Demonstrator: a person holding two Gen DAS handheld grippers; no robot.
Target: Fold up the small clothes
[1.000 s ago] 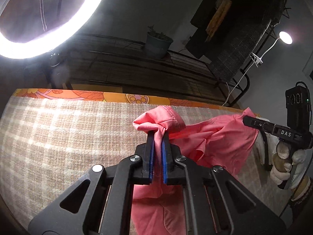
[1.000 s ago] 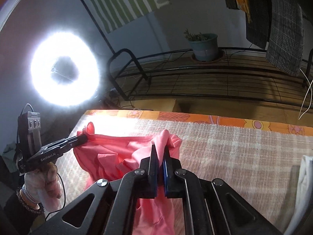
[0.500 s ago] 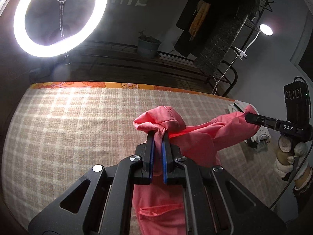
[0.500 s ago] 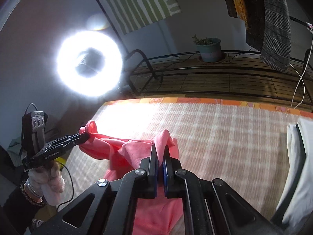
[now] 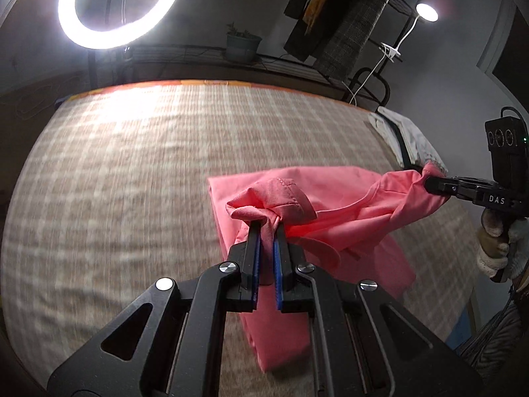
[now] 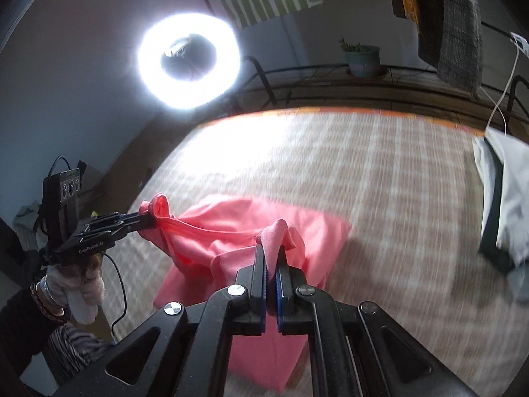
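Observation:
A small pink garment (image 5: 334, 218) hangs between my two grippers above the checked bed cover (image 5: 132, 172). My left gripper (image 5: 267, 228) is shut on a bunched hem corner of it. My right gripper (image 6: 271, 251) is shut on another bunched corner of the garment (image 6: 231, 231). The right gripper also shows at the right in the left wrist view (image 5: 429, 183), pinching the cloth. The left gripper shows at the left in the right wrist view (image 6: 148, 220). The garment's lower part drapes down onto the cover.
A stack of white and dark folded clothes (image 6: 506, 205) lies at the bed's right edge, also in the left wrist view (image 5: 410, 135). A ring light (image 5: 115, 3) stands behind the bed. A metal rack with a plant pot (image 5: 243, 44) lies beyond.
Both grippers have risen and pulled back from the far edge, carrying the garment. More of the bed cover shows. The garment is stretched wider between them, its lower part spreading on the cover.

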